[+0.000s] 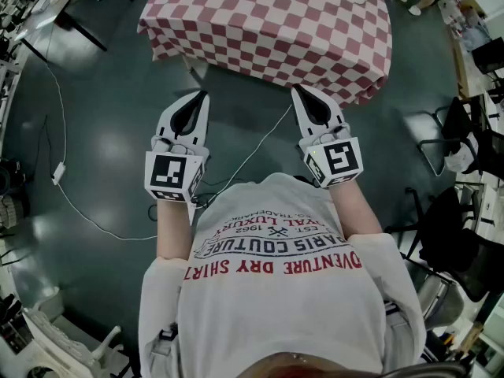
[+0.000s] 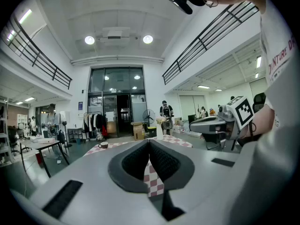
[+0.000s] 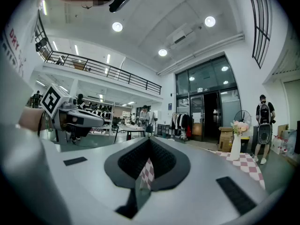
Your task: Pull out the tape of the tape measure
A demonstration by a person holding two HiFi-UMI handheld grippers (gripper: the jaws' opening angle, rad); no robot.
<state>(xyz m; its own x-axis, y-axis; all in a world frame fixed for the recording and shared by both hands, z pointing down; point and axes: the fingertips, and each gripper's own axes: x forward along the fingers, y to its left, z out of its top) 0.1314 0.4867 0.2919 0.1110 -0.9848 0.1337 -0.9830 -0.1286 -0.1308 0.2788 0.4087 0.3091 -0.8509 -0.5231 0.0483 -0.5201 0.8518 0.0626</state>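
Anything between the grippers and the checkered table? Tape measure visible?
Nothing visible: only floor with a thin cable lies between the left gripper, the right gripper and the table. No tape measure shows in any view.

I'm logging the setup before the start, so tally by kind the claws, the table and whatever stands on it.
Claws: 2, the left claw and the right claw, both shut and empty
Checkered table: 1
Cup: 1
Vase of flowers: 1
Tape measure: 0 in view
Total: 5
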